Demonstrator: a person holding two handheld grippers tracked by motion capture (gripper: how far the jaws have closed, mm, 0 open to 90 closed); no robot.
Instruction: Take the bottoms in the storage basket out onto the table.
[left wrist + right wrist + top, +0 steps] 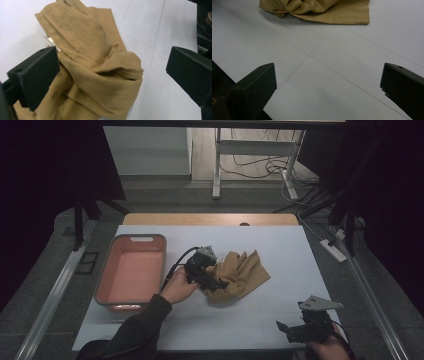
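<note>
On white table (280, 320), beside pink tub (131, 270): crumpled mustard cloth (240, 274), deeply folded, small tag showing. Left gripper (216, 284) spread wide over it. Right gripper (290, 329) spread too, well apart.

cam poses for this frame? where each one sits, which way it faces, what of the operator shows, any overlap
High view: above the person's side, looking forward and down on the white table; shows forearm, left gripper at the tan cloth, right gripper and pink bin.
Left gripper view: on the left gripper, looking down at the cloth; open jaws straddle it.
Right gripper view: on the right gripper, low over the table, facing the cloth; jaws open.
Shared: the cloth and table in all three.
</note>
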